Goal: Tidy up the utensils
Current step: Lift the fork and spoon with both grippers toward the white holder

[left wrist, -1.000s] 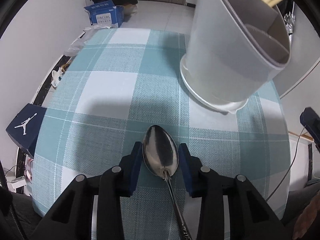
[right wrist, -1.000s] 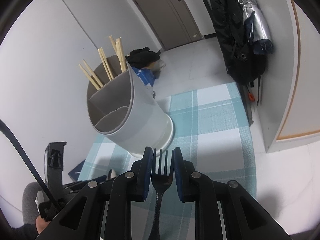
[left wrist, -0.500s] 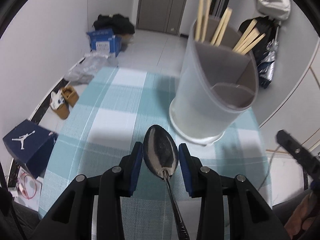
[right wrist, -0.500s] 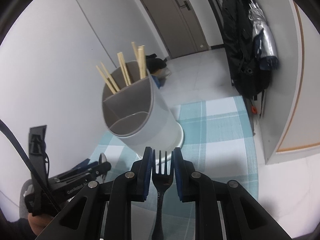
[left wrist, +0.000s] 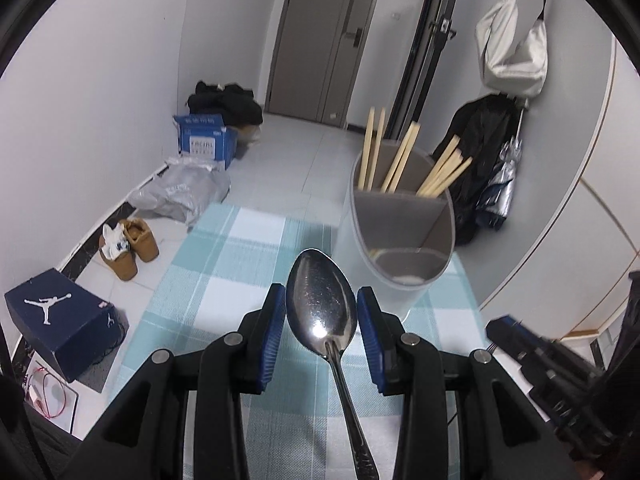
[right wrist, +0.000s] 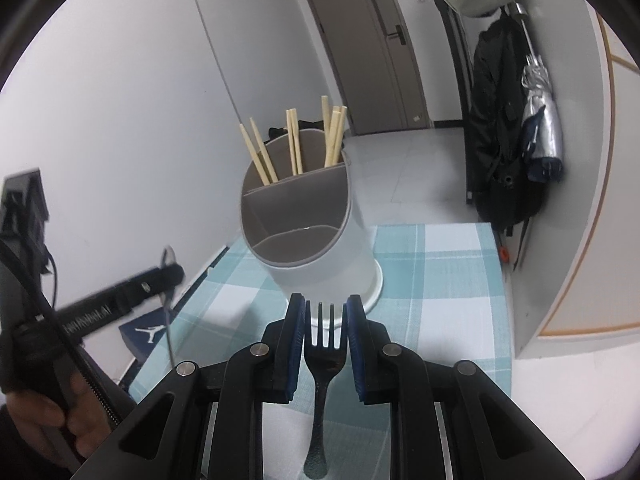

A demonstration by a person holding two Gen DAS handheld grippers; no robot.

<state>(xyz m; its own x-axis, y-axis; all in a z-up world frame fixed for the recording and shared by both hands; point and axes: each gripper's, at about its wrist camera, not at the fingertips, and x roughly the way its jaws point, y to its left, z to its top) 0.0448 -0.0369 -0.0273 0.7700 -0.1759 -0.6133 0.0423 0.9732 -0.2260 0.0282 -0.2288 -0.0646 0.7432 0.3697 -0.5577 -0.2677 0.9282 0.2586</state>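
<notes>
A metal spoon sits with its bowl between the blue pads of my left gripper, which is shut on it above the checked tablecloth. Just ahead to the right stands the grey divided utensil holder, with several wooden chopsticks in its back compartment. My right gripper is shut on a black fork, tines forward, close in front of the holder. In the right wrist view the left gripper hovers to the holder's left.
The table's far edge drops to a tiled floor with a shoe box, shoes, a blue carton and a plastic bag. Coats and an umbrella hang at the right wall. A hand holds the left gripper.
Both grippers have risen and tipped upward. The holder, close and tilted before, now sits lower and upright in both views with its compartments visible. Spoon and fork stay gripped.
</notes>
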